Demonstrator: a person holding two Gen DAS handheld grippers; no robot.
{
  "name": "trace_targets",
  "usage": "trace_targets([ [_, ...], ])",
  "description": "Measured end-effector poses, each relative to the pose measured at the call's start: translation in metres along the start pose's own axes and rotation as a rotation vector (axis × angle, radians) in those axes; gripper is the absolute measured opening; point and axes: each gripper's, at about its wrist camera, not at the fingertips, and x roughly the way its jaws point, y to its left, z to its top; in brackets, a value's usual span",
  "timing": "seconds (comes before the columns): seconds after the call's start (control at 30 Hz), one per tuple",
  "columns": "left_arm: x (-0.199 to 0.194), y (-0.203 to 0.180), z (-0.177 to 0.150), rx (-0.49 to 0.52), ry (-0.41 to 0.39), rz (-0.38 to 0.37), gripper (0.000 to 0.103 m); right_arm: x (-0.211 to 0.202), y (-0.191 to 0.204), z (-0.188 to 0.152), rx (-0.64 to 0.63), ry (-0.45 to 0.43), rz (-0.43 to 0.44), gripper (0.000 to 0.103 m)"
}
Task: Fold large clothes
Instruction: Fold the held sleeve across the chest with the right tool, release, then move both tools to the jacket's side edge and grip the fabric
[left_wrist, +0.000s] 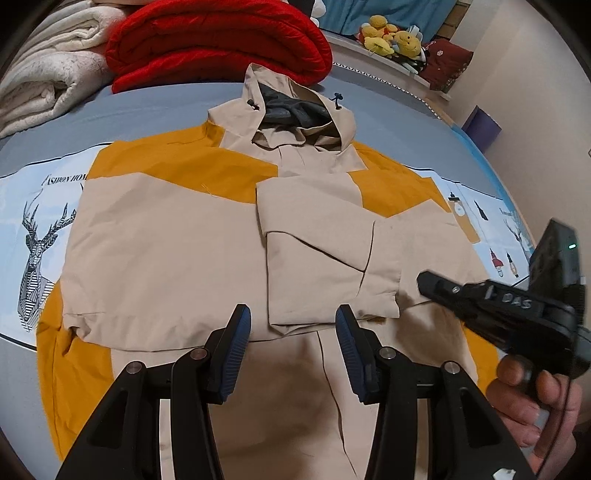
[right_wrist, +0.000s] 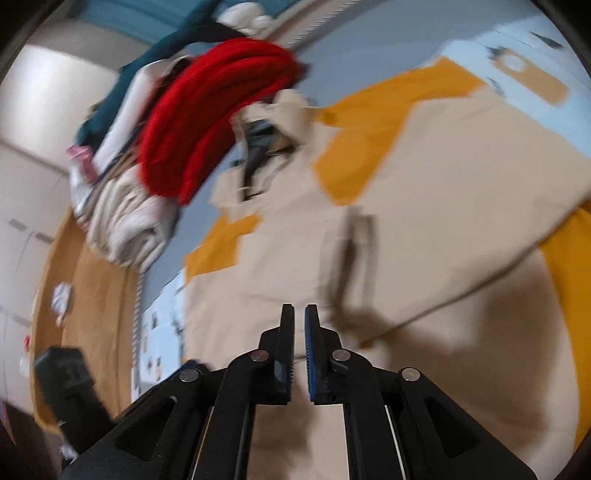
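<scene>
A beige and mustard hooded jacket (left_wrist: 166, 251) lies flat on the bed, front up, hood (left_wrist: 295, 107) at the far end. Both sleeves are folded in across the chest; the right sleeve's cuff (left_wrist: 332, 295) lies near the middle. My left gripper (left_wrist: 293, 325) is open and empty just above the jacket's lower middle. My right gripper (left_wrist: 424, 280) enters the left wrist view from the right, above the jacket's right side. In the blurred right wrist view the right gripper (right_wrist: 300, 314) has its jaws nearly together with nothing between them, over the jacket (right_wrist: 406, 221).
A folded red blanket (left_wrist: 221, 40) and a rolled cream blanket (left_wrist: 48, 74) lie at the bed's far left. The grey and white bedsheet (left_wrist: 29, 221) has a deer print. Plush toys (left_wrist: 391, 37) sit on a ledge behind the bed. A purple box (left_wrist: 480, 125) stands at the right.
</scene>
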Motion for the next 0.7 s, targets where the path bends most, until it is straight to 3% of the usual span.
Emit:
trace_targets([
  [0.13,0.000,0.000,0.001,0.000,0.003,-0.009,0.044,0.012,-0.023,-0.001,0.085,0.057,-0.048,0.015],
  [0.27,0.002,-0.004,-0.001,0.028,0.012,-0.020,0.044,0.026,-0.033,-0.005,0.131,0.118,-0.023,0.016],
  [0.5,0.011,-0.016,-0.005,0.090,0.037,-0.033,0.044,0.035,-0.037,-0.006,0.155,0.127,0.027,0.016],
  [0.53,0.012,-0.018,-0.006,0.102,0.038,-0.032,0.044,0.035,-0.034,-0.006,0.143,0.123,0.036,0.016],
  [0.6,0.014,-0.022,-0.007,0.132,0.038,-0.029,0.045,0.033,-0.026,-0.004,0.120,0.115,0.071,0.004],
  [0.7,0.017,-0.026,-0.008,0.159,0.036,-0.018,0.046,0.028,-0.006,-0.002,0.069,0.108,0.161,0.002],
])
